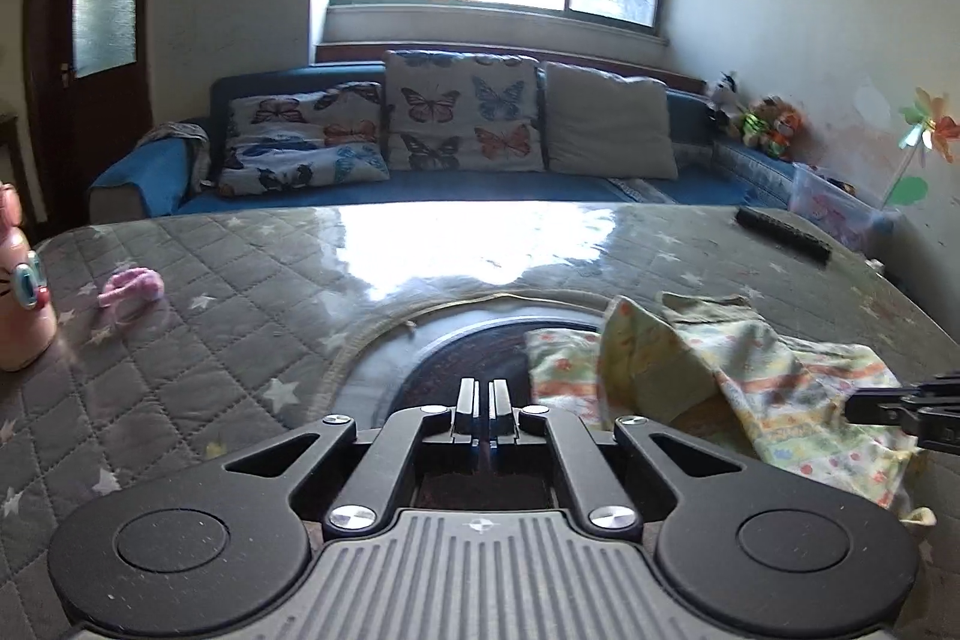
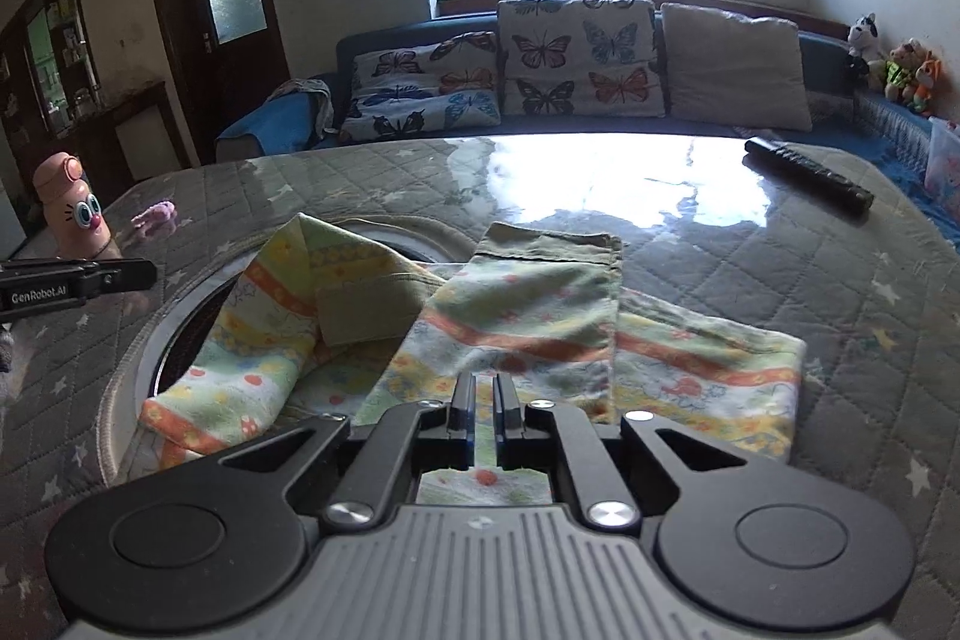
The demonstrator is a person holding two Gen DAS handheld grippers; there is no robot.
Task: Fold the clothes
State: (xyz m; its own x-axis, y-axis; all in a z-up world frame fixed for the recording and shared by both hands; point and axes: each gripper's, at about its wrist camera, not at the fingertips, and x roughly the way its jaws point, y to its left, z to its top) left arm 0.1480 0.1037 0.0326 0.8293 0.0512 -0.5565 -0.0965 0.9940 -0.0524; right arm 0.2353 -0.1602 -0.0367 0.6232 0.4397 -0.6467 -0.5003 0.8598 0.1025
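A small pale yellow-green garment [image 2: 528, 316] with orange stripes and cartoon prints lies crumpled and partly folded on the quilted grey table [image 2: 780, 268], half over a dark round inset [image 2: 180, 340]. One tube-like part is laid across its middle. My right gripper [image 2: 485, 391] hovers at the garment's near edge, fingers together, no cloth seen pinched. In the left wrist view the garment [image 1: 720, 376] sits to the right. My left gripper [image 1: 483, 394] is shut and empty over the dark inset [image 1: 456, 352], left of the cloth. The right gripper [image 1: 900, 409] shows at that view's right edge.
A black remote [image 2: 804, 181] lies at the table's far right. A pink bottle with a cartoon face [image 2: 72, 211] and a small pink object [image 2: 156, 215] sit far left. A blue sofa with butterfly cushions [image 2: 576, 58] stands behind the table.
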